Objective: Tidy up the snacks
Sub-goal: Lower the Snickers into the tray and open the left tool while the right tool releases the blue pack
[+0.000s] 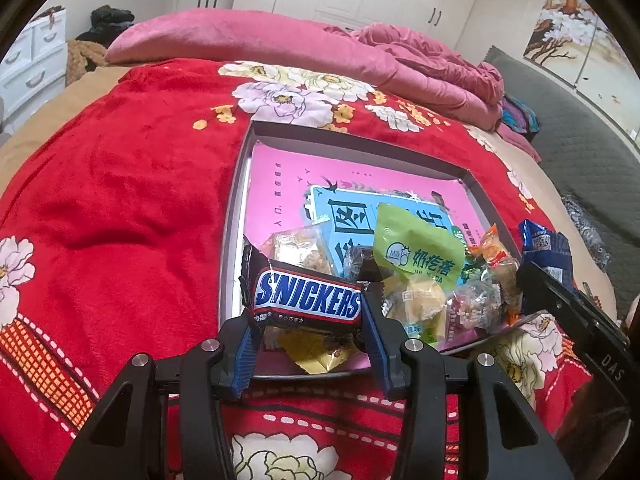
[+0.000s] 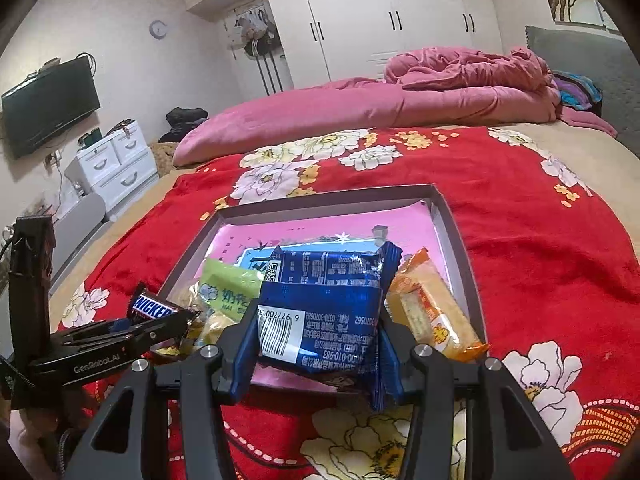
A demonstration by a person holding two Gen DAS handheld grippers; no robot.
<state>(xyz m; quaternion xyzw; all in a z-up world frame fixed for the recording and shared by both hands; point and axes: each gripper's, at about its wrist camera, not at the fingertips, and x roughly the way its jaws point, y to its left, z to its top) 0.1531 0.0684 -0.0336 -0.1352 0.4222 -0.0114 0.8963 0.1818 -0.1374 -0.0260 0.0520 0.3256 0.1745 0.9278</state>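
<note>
My left gripper point(image 1: 310, 320) is shut on a Snickers bar point(image 1: 308, 300) and holds it over the near edge of a shallow grey box point(image 1: 232, 216) with a pink printed bottom. My right gripper point(image 2: 318, 344) is shut on a blue snack packet point(image 2: 324, 312) above the same box point(image 2: 452, 232). Several snacks lie in the box's near end: a green milk-candy pouch point(image 1: 416, 244), a yellow wrapped sweet point(image 1: 320, 352), clear-wrapped sweets point(image 1: 472, 304) and an orange-wrapped cake point(image 2: 432, 312). The left gripper with the Snickers also shows in the right wrist view point(image 2: 156, 312).
The box lies on a red flowered blanket point(image 1: 120, 184) on a bed. A rolled pink quilt point(image 1: 280, 52) lies behind it. White drawers point(image 2: 116, 164) and a wall television point(image 2: 48, 104) stand left of the bed, wardrobes point(image 2: 380, 12) behind, a grey padded headboard point(image 1: 580, 140) at right.
</note>
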